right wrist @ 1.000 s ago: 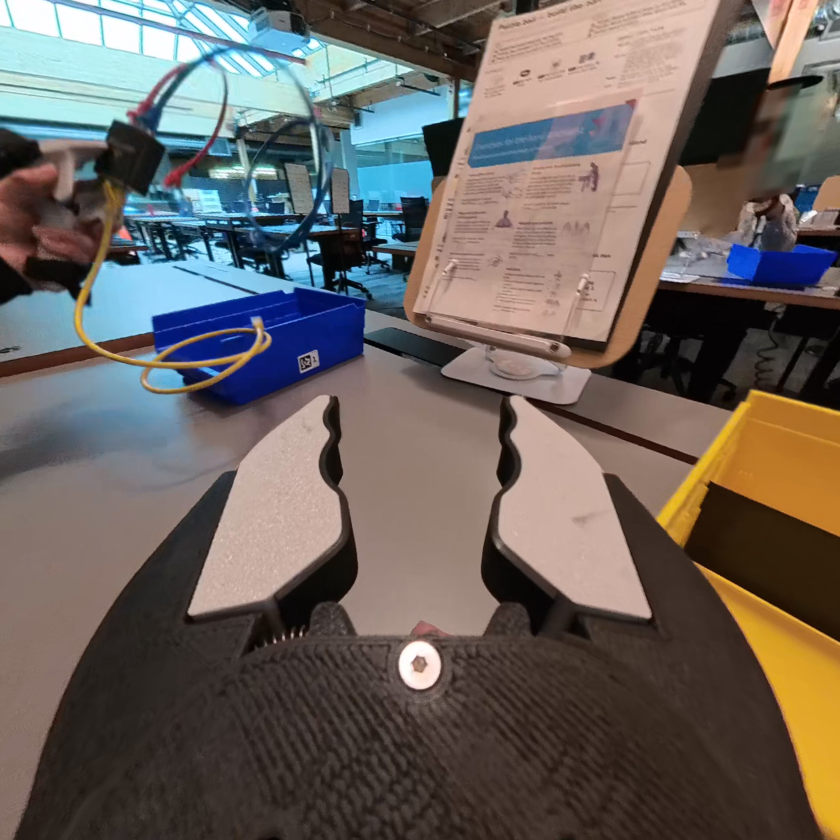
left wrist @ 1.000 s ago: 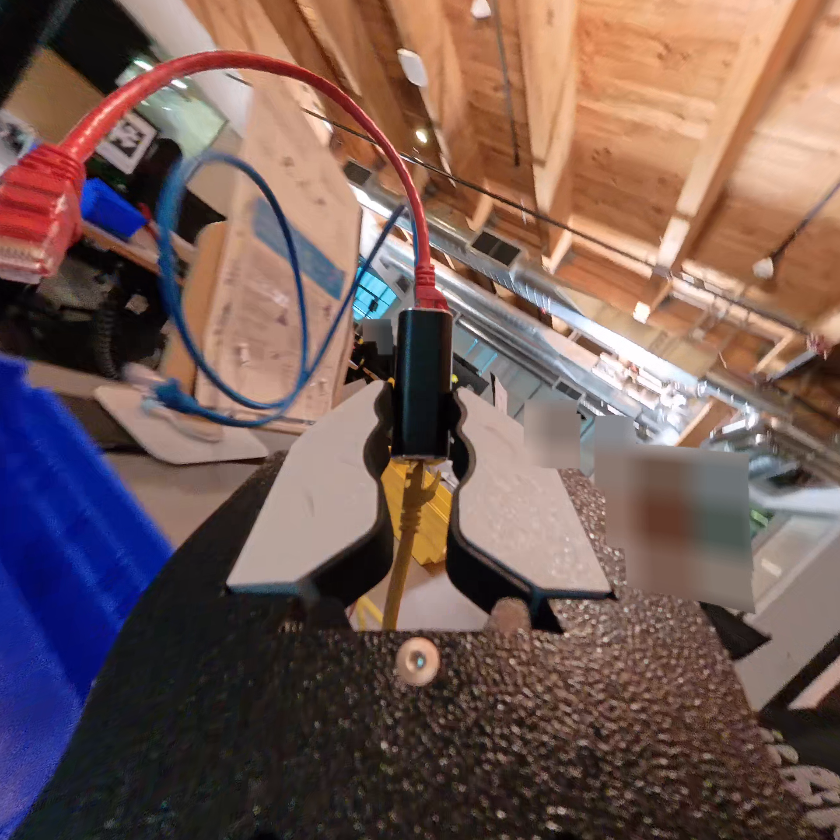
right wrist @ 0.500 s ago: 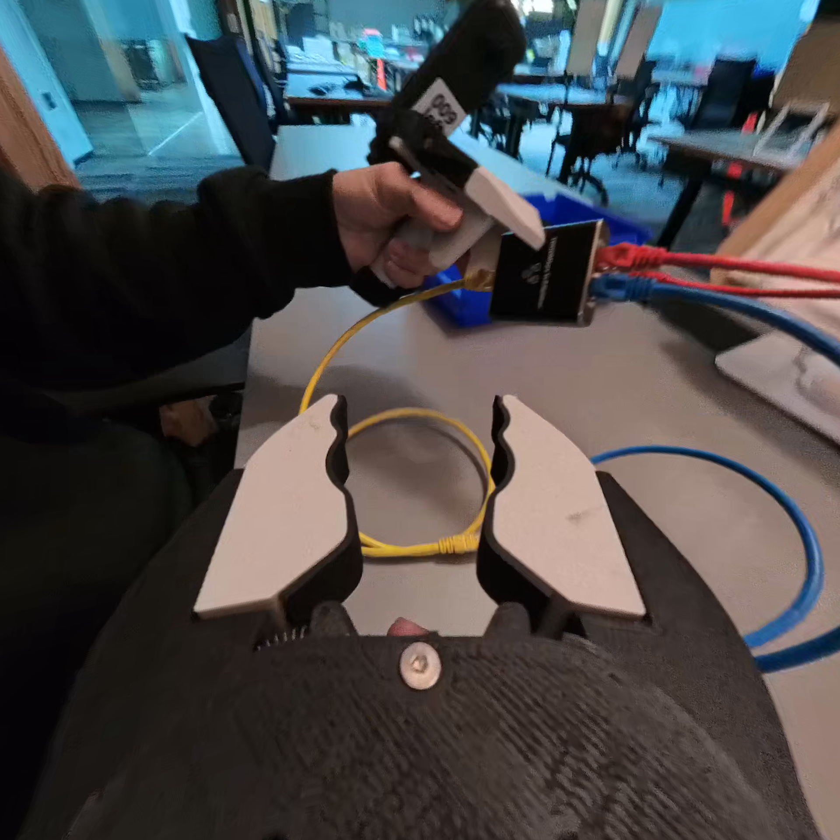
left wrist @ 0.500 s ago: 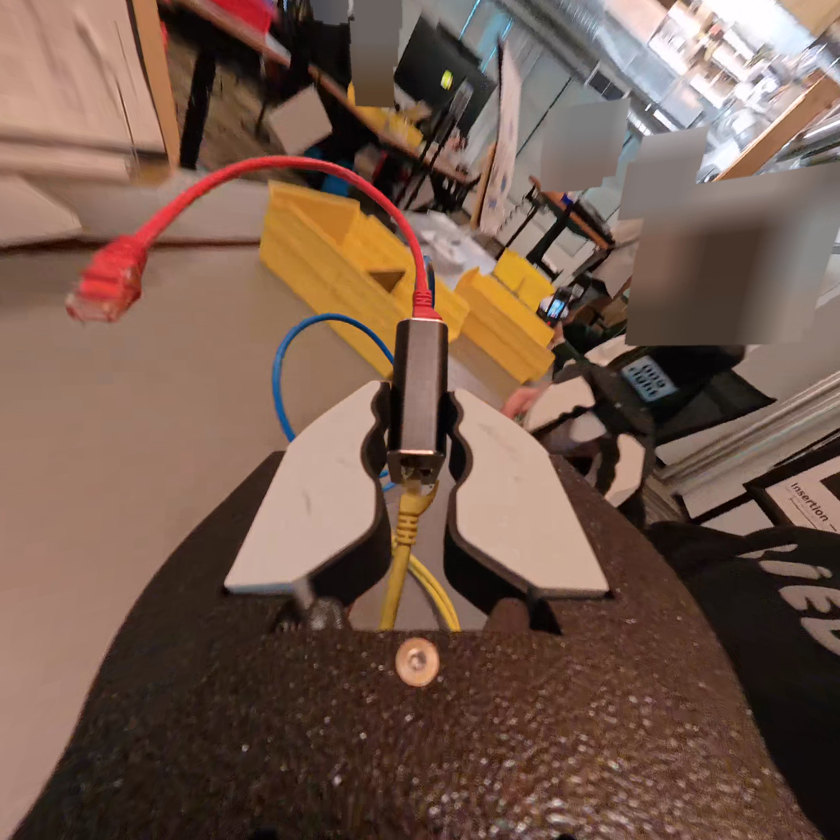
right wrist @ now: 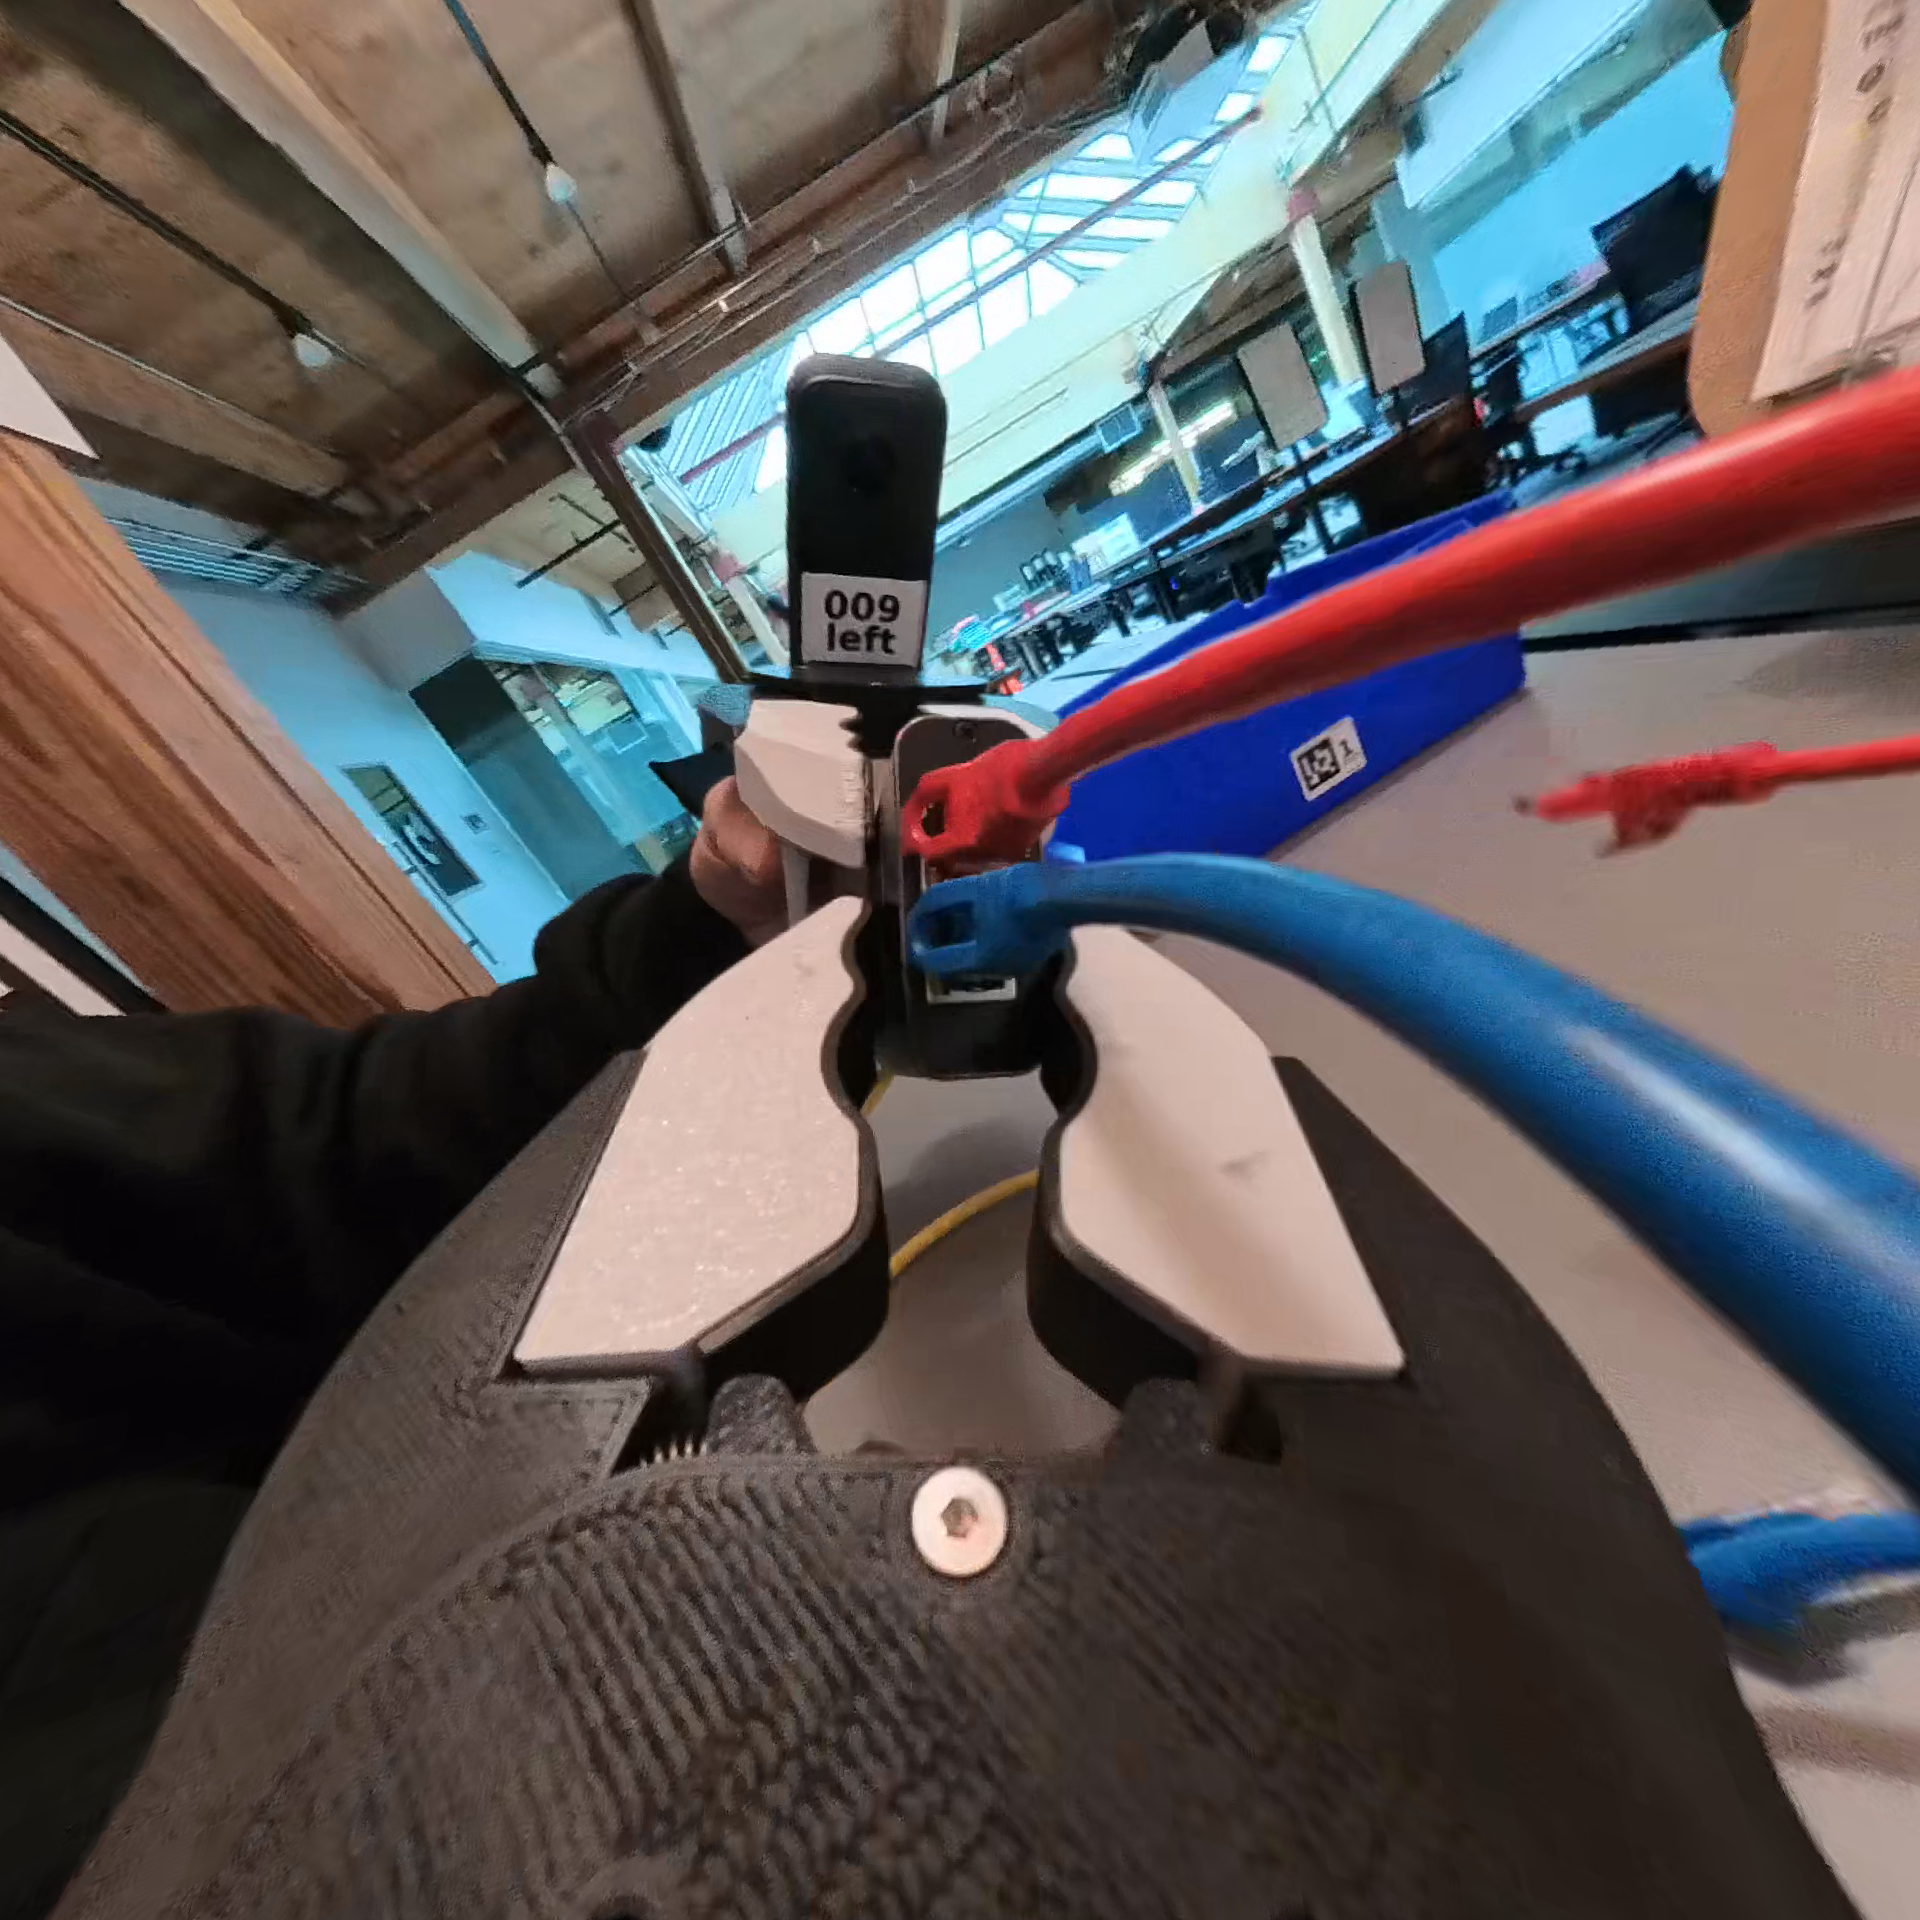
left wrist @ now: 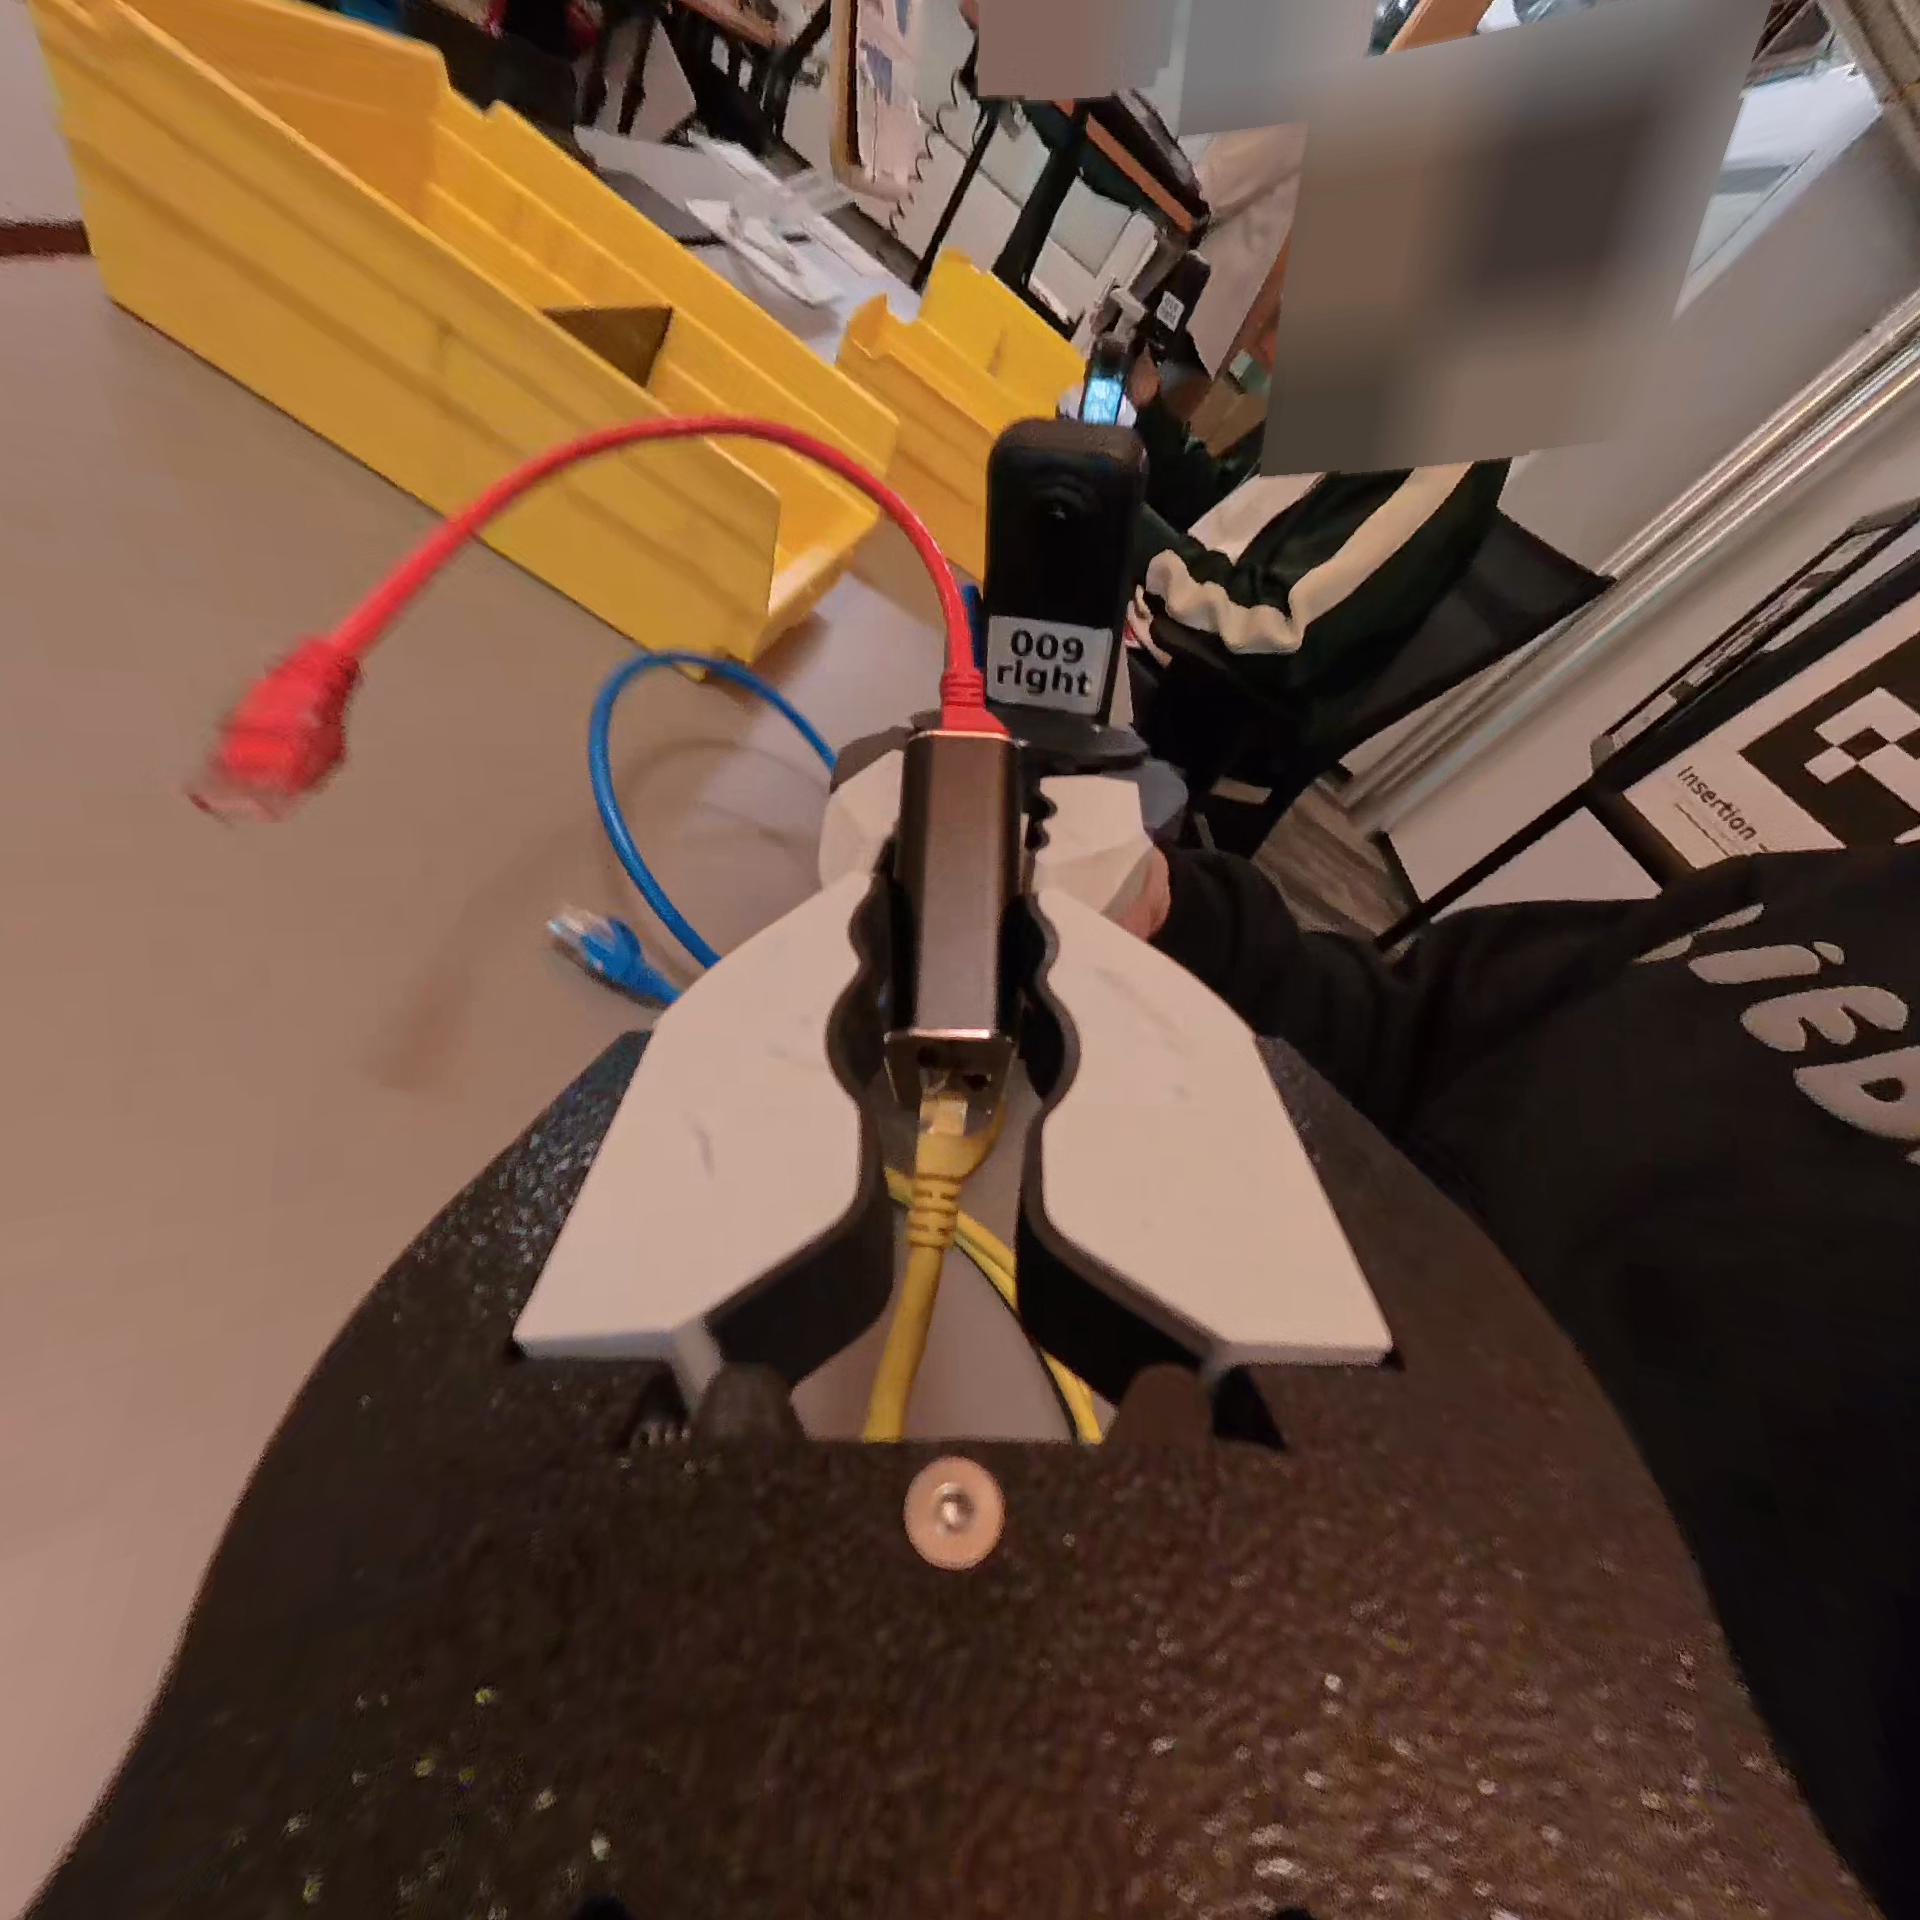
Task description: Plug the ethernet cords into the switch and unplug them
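Note:
My left gripper (left wrist: 956,904) is shut on the black switch (left wrist: 956,883) and holds it above the grey table. A yellow cord (left wrist: 920,1278) is plugged into its near end. A red cord (left wrist: 665,436) leaves its far end; the cord's loose plug (left wrist: 275,727) hangs in the air. A blue cord (left wrist: 613,810) loops on the table. My right gripper (right wrist: 961,935) faces the left one, its fingers closed on the switch's (right wrist: 961,1039) other end. A red plug (right wrist: 977,805) and a blue plug (right wrist: 982,920) sit in ports there.
Two yellow bins (left wrist: 416,343) (left wrist: 956,343) stand on the table (left wrist: 208,1039) behind the cords. A blue bin (right wrist: 1247,769) stands behind the switch. A person's black sleeve (right wrist: 312,1091) is at the left. A document stand (right wrist: 1766,208) is at the top right.
The left gripper swung the switch down from pointing at the ceiling to face the right gripper. The right gripper came up to the switch and its fingers narrowed onto the far end.

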The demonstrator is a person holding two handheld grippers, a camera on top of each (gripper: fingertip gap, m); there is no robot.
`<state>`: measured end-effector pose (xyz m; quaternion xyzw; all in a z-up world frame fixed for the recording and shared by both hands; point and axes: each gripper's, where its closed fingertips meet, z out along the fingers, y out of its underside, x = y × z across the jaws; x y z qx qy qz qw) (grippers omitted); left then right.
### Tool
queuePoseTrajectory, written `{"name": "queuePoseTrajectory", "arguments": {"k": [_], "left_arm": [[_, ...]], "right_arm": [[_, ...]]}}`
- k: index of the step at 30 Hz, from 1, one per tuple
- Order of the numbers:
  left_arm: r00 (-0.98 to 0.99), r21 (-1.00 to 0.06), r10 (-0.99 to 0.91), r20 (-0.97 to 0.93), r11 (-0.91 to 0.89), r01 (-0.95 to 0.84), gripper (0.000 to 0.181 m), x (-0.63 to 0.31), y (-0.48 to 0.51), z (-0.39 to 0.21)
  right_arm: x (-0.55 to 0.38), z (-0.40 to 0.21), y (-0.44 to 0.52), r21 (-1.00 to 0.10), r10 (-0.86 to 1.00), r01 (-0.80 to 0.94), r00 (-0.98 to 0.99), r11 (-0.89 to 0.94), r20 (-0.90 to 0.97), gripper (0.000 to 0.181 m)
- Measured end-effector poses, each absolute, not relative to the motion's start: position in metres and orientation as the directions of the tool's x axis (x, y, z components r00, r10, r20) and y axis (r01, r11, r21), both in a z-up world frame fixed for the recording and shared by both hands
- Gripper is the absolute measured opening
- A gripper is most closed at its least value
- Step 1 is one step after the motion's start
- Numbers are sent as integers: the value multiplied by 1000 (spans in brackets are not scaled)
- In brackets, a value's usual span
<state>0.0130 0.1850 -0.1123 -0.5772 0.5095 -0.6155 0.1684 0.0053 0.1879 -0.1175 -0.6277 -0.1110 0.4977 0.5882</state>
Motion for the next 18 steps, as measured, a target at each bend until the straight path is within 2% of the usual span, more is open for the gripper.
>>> {"name": "queuePoseTrajectory", "arguments": {"k": [3, 5, 6, 8, 9, 10, 12, 15, 18], "left_arm": [[-282, -870, -836, 472, -388, -305, 23, 15, 191, -106], [-197, -921, -916, 350, -297, -252, 22, 17, 203, -106], [-142, -952, -957, 252, -219, -215, 27, 15, 209, -102], [-16, -986, -999, 33, -30, -162, 52, 9, 215, -87], [42, -986, -997, -59, 51, -159, 66, 4, 212, -79], [68, -977, -987, -142, 129, -170, 72, 0, 203, -74], [45, -945, -960, -275, 262, -195, 74, -5, 173, -68], [26, -873, -896, -443, 425, -240, 78, -10, 148, -73], [80, -844, -868, -490, 450, -291, 80, -13, 165, -86]], "right_arm": [[9, -115, 192, -818, 686, -475, 477, -325, -550, 24], [15, -120, 199, -796, 628, -508, 512, -330, -586, 24], [19, -121, 201, -763, 594, -551, 504, -338, -627, 24], [30, -123, 207, -656, 513, -658, 444, -370, -735, 24], [34, -124, 208, -600, 483, -703, 402, -381, -778, 24], [37, -124, 209, -544, 464, -743, 352, -389, -813, 24], [36, -120, 207, -456, 460, -780, 246, -428, -853, 24], [24, -120, 203, -426, 448, -758, 198, -494, -872, 24], [7, -113, 196, -419, 462, -729, 158, -542, -873, 24]]}}
